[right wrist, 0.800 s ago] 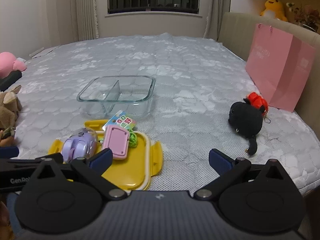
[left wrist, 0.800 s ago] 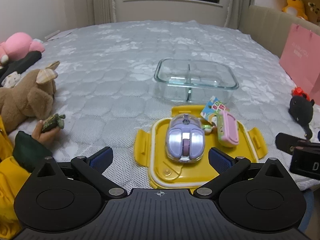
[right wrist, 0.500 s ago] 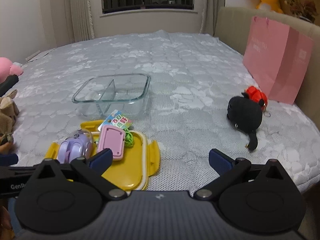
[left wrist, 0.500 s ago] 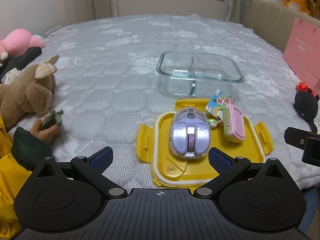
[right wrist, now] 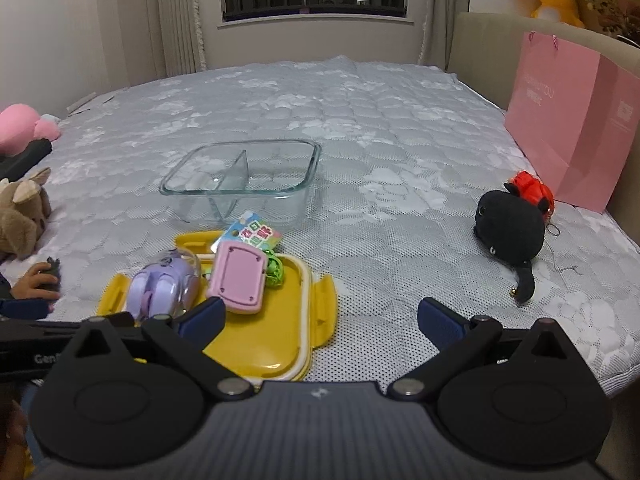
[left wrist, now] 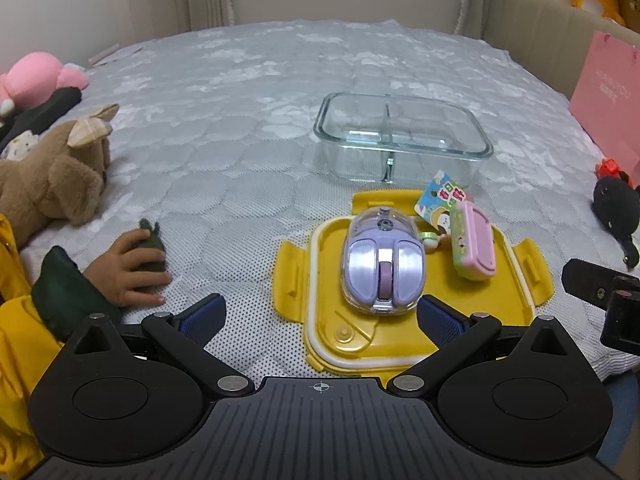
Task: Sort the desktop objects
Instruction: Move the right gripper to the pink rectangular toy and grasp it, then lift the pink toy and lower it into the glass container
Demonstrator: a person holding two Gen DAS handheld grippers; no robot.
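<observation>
A purple computer mouse (left wrist: 382, 262) and a pink toy case (left wrist: 474, 242) with a colourful tag (left wrist: 440, 200) lie on a yellow lid (left wrist: 348, 340) on the bed. Behind it stands an empty divided glass container (left wrist: 402, 136). My left gripper (left wrist: 320, 318) is open and empty, just in front of the lid, its right finger near the mouse. My right gripper (right wrist: 320, 316) is open and empty, over the lid's (right wrist: 248, 348) right edge, right of the mouse (right wrist: 162, 288) and pink case (right wrist: 238, 276). The glass container (right wrist: 240, 176) lies beyond.
A child's hand (left wrist: 128, 266) holds a small dark toy on the bed at left, beside a brown plush (left wrist: 52, 176) and a pink plush (left wrist: 36, 80). A black plush (right wrist: 510, 226) with a red charm and a pink paper bag (right wrist: 576, 128) lie at right.
Both grippers have tilted and shifted slightly, bringing the lid and mouse closer in the left view. The child's hand has moved toward the left gripper and pressed the dark toy on the bed.
</observation>
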